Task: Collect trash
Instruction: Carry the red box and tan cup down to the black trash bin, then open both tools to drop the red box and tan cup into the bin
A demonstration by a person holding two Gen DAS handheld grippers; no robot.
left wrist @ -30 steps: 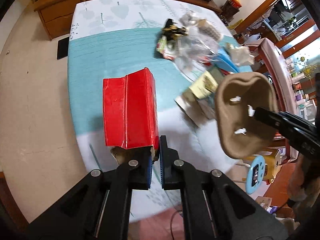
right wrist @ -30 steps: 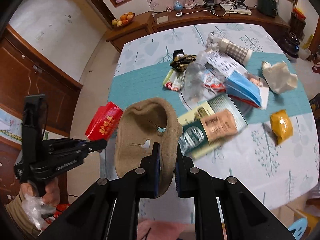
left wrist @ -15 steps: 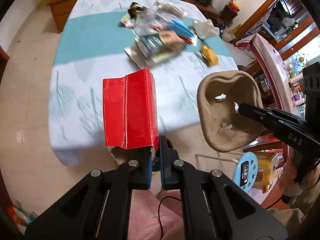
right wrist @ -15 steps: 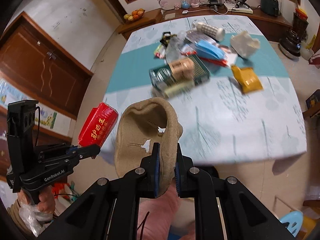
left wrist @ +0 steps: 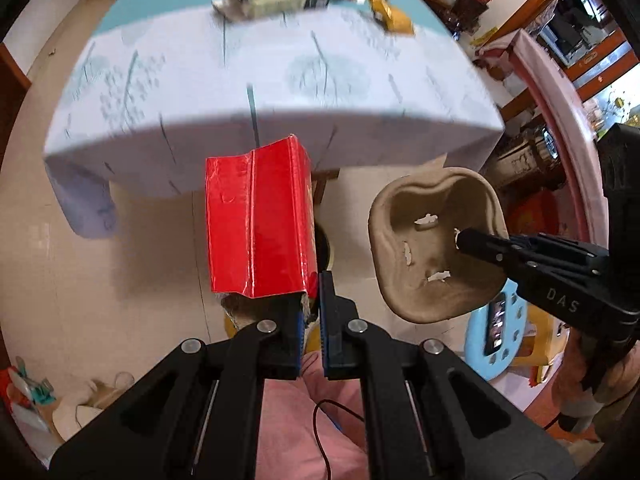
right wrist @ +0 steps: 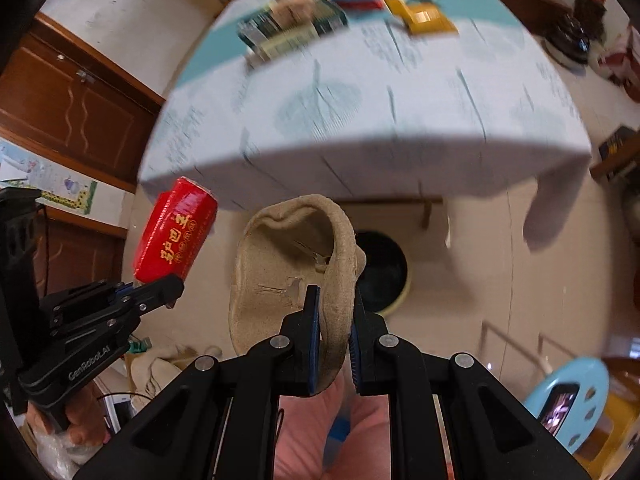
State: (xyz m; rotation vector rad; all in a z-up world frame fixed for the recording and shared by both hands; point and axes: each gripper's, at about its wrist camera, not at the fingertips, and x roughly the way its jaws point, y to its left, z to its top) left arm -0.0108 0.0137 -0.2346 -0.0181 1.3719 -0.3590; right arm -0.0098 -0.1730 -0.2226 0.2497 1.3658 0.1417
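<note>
The left gripper (left wrist: 311, 322) is clamped on the torn bottom edge of a flattened red carton (left wrist: 258, 224), whose glossy creased face stands up and away from the fingertips, its ragged brown cardboard end pinched between the blue-padded fingers (left wrist: 295, 320). In the right wrist view the same carton shows gold characters on its side and sits at the tip of the left gripper, off to the left of the frame. The right gripper (right wrist: 334, 320) is closed on the rim of a moulded brown pulp cup holder (right wrist: 288, 264); one wall of the holder runs down between the two fingers, and the hollow side with its torn slits faces left. Seen from the left wrist, the holder hangs just beside the red carton, not touching it, with the right gripper's black fingers coming in from the right edge. Both items are held in the air in front of the near edge of the table, over the floor. A dark round bin (right wrist: 382, 268) with a pale rim stands on the floor under the table edge, directly behind the holder. On the far part of the patterned tablecloth (right wrist: 360, 112) lies a blurred heap of trash (right wrist: 328, 8), probably boxes, a blue wrapper, a yellow packet and crumpled tissue. A light blue stool (right wrist: 568, 400) stands at the lower right.
</note>
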